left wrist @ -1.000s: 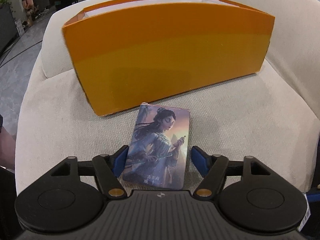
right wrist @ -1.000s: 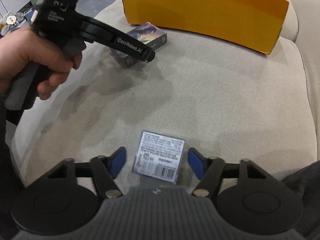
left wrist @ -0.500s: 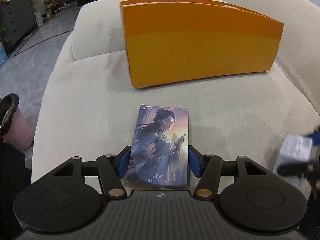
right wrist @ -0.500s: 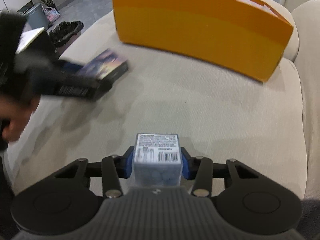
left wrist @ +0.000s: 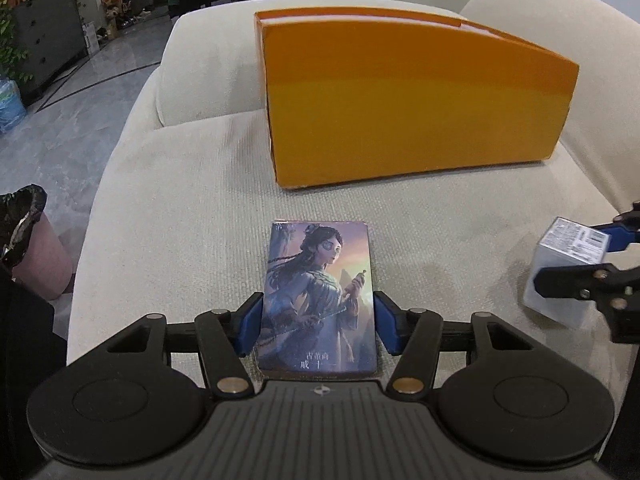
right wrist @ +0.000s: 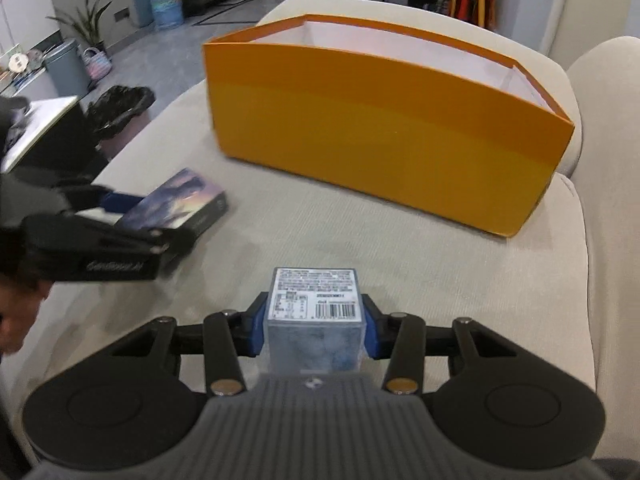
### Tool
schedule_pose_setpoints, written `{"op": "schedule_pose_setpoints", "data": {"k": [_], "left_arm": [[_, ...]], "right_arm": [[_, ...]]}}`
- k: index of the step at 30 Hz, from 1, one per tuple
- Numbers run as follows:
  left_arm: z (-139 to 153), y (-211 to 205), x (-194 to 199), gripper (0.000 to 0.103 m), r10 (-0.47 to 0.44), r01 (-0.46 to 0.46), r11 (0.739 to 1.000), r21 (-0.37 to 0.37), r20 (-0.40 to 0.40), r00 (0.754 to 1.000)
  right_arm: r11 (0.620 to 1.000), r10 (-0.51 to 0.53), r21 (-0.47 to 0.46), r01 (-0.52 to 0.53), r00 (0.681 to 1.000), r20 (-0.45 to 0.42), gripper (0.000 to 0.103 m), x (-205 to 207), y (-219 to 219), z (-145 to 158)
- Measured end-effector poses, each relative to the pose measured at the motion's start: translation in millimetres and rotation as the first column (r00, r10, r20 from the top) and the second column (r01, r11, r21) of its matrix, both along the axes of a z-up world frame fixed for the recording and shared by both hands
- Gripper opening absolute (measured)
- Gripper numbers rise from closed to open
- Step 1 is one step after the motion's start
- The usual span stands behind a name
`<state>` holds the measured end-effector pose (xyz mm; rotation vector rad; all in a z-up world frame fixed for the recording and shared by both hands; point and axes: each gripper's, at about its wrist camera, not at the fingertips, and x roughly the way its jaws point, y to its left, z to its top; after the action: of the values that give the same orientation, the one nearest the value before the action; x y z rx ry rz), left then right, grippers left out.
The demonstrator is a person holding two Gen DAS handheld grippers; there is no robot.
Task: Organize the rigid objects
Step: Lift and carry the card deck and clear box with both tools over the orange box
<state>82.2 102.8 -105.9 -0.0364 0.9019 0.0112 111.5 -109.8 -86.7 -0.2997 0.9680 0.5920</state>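
Both lifted off sofa [left wrist: 168, 208]: left hand-held gripper [left wrist: 318, 328] clamps card box [left wrist: 320, 296], right hand-held gripper [right wrist: 316, 330] clear box [right wrist: 316, 320].

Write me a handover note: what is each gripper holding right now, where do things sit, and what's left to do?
Left gripper: pads against the sides of the illustrated card box, low over the sofa cushion.
Right gripper: shut on the small clear box with a barcode label, held above the cushion.
Orange bin: open-topped, at the back of the cushion; the part of its inside that shows looks bare.
Done: both items gripped.
Left: probably carry each to the bin and release inside.
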Motion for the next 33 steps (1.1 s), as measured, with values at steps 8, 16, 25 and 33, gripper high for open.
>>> {"op": "schedule_pose_setpoints", "data": {"k": [8, 16, 25, 33], "left_arm": [[-8, -8, -10, 0.07, 0.043, -0.044, 0.998, 0.035, 0.039, 0.998], [-9, -11, -11, 0.067, 0.067, -0.069, 0.997, 0.031, 0.074, 0.995], [0, -13, -20, 0.066, 0.054, -0.056, 0.998, 0.026, 0.077, 0.996], [17, -14, -27, 0.066, 0.04, -0.044, 0.999, 0.03, 0.122, 0.992]], "right_arm": [[0.999, -0.017, -0.028, 0.017, 1.0, -0.02, 0.047, -9, -2, -28], [0.999, -0.029, -0.044, 0.028, 0.999, -0.036, 0.048, -14, 1, -40], [0.999, -0.041, -0.026, 0.039, 0.997, -0.061, 0.046, -13, -6, -37], [0.998, -0.055, 0.003, 0.056, 0.996, -0.072, 0.046, -14, -12, -30]]}}
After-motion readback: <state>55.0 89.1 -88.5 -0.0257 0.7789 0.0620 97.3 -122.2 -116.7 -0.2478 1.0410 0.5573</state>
